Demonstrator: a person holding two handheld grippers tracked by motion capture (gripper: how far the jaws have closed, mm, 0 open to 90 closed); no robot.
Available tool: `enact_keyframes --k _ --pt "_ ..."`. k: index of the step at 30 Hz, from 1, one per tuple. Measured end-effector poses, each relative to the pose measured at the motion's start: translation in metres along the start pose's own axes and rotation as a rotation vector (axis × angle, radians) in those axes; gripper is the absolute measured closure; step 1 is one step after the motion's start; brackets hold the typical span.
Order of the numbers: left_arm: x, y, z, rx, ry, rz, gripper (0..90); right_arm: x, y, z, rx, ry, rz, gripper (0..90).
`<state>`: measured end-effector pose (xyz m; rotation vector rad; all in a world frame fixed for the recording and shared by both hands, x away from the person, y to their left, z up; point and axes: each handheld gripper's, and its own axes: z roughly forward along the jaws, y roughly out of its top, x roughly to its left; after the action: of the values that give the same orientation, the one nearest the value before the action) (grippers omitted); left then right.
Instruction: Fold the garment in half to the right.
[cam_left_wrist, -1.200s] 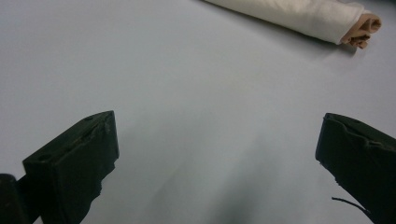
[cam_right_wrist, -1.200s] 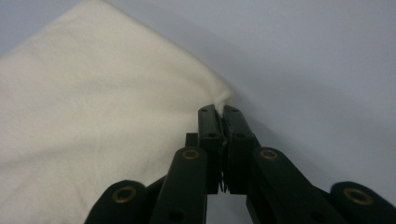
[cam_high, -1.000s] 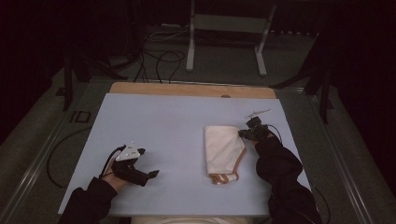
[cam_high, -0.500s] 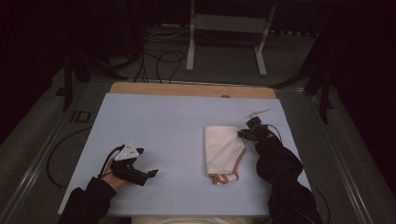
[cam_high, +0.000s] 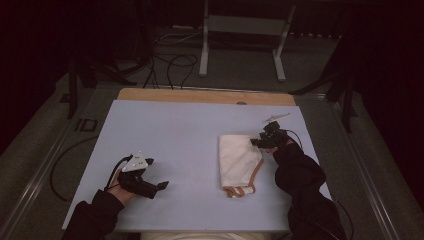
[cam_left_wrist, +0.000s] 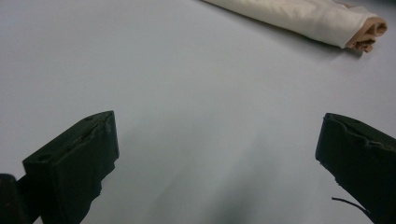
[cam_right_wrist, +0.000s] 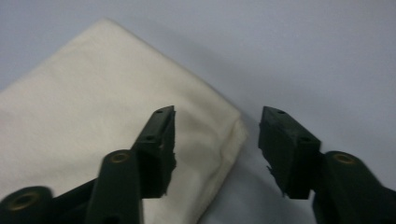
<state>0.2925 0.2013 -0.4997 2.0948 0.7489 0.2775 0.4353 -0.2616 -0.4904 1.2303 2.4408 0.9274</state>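
High view, right gripper (cam_high: 256, 142) at folded cloth's (cam_high: 237, 157) corner, fingers just opened, left gripper (cam_high: 161, 185) resting on table (cam_high: 175, 130), fingers apart.

Folded cloth (cam_high: 239, 157): cream woven fabric, matt, fine soft weave; tan trim along its edge. Table top (cam_high: 175, 135): smooth, matt pale grey-blue sheet; beyond the cloth, a bare wooden strip (cam_high: 205, 96), matt. Right gripper (cam_right_wrist: 217, 140): matt black plastic jaws, chipped, rough edges.
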Motion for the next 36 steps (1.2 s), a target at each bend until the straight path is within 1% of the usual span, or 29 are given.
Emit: enact_keyframes --k 1,2,3,6,7,9,10,11,16,17,18,19,20,21,22,23,24,25,29,36 --pt "0.000 0.000 0.000 0.004 -0.001 -0.001 0.2 0.000 0.002 -0.001 -0.010 0.006 0.004 39.3" --pt "0.000 0.000 0.000 0.004 -0.001 -0.001 0.2 0.000 0.002 -0.001 -0.010 0.006 0.004 39.3" --pt "0.001 -0.001 0.000 0.004 0.000 -0.003 0.2 0.001 0.004 -0.002 -0.017 0.009 0.006 34.8" --pt "0.001 -0.001 0.000 0.004 -0.001 -0.002 0.2 0.002 0.006 -0.003 -0.027 0.019 0.005 32.4" --pt "0.001 -0.001 0.000 0.004 0.000 -0.003 0.2 0.004 0.008 -0.004 -0.033 0.021 0.003 29.1" --pt "0.002 -0.001 0.000 0.006 0.001 -0.004 0.2 0.005 0.009 -0.004 -0.036 0.027 0.004 28.0" --pt "0.002 -0.001 0.000 0.007 0.002 -0.004 0.2 0.007 0.011 -0.005 -0.040 0.024 0.002 25.4" --pt "0.002 -0.002 0.000 0.009 0.000 -0.006 0.2 0.009 0.013 -0.006 -0.046 0.036 0.000 24.1" --pt "0.003 -0.003 0.000 0.014 -0.003 -0.007 0.2 0.013 0.016 -0.006 -0.052 0.052 0.003 20.2" --pt "0.003 -0.003 0.000 0.017 -0.002 -0.005 0.2 0.014 0.017 -0.005 -0.054 0.073 0.003 15.9" --pt "0.003 -0.003 0.000 0.017 -0.002 -0.005 0.1 0.014 0.017 -0.005 -0.054 0.073 0.003 15.9" --pt "0.003 -0.003 0.000 0.020 -0.003 -0.006 0.1 0.016 0.018 -0.005 -0.056 0.108 0.003 13.4" --pt "0.003 -0.003 0.000 0.020 -0.003 -0.006 0.1 0.016 0.018 -0.005 -0.056 0.108 0.003 13.4" --pt "0.003 -0.004 0.000 0.025 -0.003 -0.002 0.2 0.018 0.019 -0.004 -0.057 0.123 0.008 13.0" --pt "0.003 -0.004 0.000 0.025 -0.003 -0.002 0.2 0.018 0.019 -0.004 -0.057 0.123 0.008 13.0" --pt "0.003 -0.005 0.000 0.027 -0.006 -0.001 0.1 0.022 0.021 -0.003 -0.054 0.121 -0.014 11.0" --pt "0.003 -0.005 0.000 0.027 -0.006 -0.001 0.1 0.022 0.021 -0.003 -0.054 0.121 -0.014 11.0" --pt "0.003 -0.005 0.000 0.031 -0.006 0.001 0.1 0.025 0.022 -0.003 -0.049 0.125 -0.026 10.9" --pt "0.003 -0.006 -0.001 0.031 -0.006 -0.003 0.2 0.029 0.025 -0.002 -0.040 0.129 -0.044 10.8" --pt "0.003 -0.007 -0.001 0.037 -0.008 -0.003 0.1 0.033 0.029 -0.004 -0.046 0.141 -0.059 10.7"
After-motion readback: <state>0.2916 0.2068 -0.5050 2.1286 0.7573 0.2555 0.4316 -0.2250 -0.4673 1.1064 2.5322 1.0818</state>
